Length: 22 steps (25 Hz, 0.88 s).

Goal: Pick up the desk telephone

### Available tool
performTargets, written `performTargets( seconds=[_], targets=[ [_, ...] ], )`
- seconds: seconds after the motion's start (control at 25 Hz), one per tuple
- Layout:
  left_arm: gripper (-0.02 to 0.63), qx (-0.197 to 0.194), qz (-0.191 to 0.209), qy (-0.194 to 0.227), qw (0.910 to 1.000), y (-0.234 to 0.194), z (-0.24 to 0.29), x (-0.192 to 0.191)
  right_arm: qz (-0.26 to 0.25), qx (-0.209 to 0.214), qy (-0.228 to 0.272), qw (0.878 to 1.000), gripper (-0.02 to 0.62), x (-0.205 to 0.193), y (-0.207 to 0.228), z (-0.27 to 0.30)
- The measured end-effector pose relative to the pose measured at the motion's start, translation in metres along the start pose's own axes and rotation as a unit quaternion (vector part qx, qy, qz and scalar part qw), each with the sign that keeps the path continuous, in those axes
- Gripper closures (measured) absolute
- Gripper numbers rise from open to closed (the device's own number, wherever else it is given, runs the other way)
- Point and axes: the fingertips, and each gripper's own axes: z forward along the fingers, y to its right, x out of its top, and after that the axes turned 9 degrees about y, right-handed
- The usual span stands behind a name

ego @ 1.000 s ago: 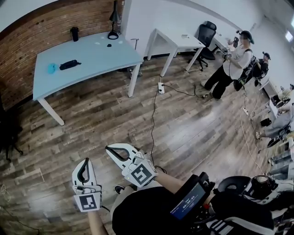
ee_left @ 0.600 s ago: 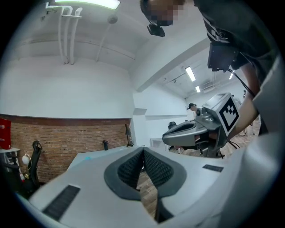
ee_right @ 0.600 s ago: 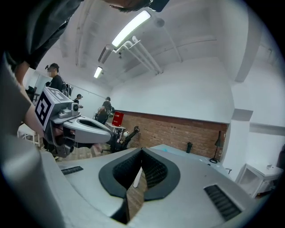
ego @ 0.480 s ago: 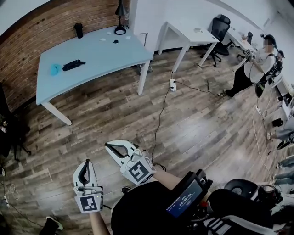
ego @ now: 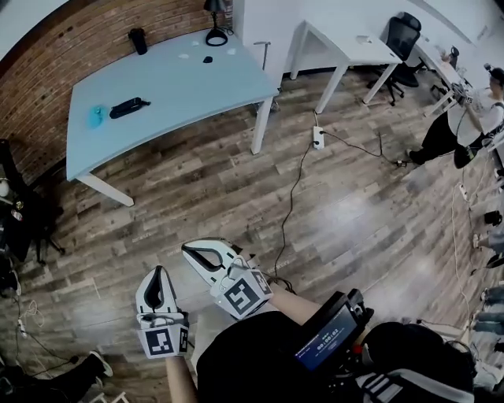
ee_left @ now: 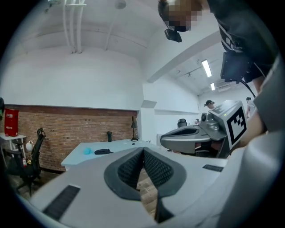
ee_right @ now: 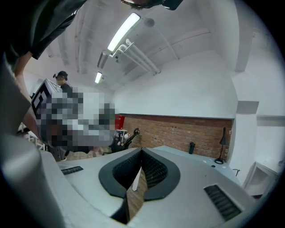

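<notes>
A low black object, which looks like the desk telephone, lies on the pale blue table far ahead, next to a small cyan thing. In the left gripper view the same black object shows small on the table. My left gripper and right gripper are held low over the wooden floor, well short of the table. Both point toward it, shut and holding nothing. The left gripper's pads meet at the tip, and so do those of the right gripper.
A black bottle and a desk lamp stand at the table's far edge. A white desk and office chair are at the back right. A power strip with a cable lies on the floor. A person stands at far right.
The table has come nearer and shifted right in the head view. The standing person has slid toward the right edge. Both grippers keep their place in the view, shut.
</notes>
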Motion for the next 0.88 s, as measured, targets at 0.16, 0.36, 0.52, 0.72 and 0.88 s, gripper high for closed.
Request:
performTargets(
  seconds=[0.16, 0.36, 0.52, 0.72, 0.88],
  targets=[
    [0.583, -0.022, 0.024, -0.018, 0.9993, 0.005, 0.008, -0.015, 0.018, 0.003, -0.019, 1.000, 0.581, -0.023, 0.005, 0.002],
    [0.583, -0.035, -0.002, -0.038, 0.9987, -0.030, 0.023, -0.048, 0.035, -0.020, -0.015, 0.999, 0.581, -0.033, 0.008, 0.036],
    [0.583, -0.048, -0.014, -0.028, 0.9983, -0.066, 0.043, -0.046, 0.035, -0.038, -0.028, 0.998, 0.581, -0.027, 0.017, 0.064],
    [0.583, -0.064, -0.022, -0.014, 0.9976, -0.112, 0.062, -0.040, 0.018, -0.056, -0.059, 0.997, 0.581, -0.023, 0.025, 0.105],
    [0.583, -0.070, -0.034, -0.008, 0.9969, -0.150, 0.067, -0.037, -0.039, -0.046, -0.063, 0.996, 0.580, -0.015, 0.012, 0.144]
  ],
)
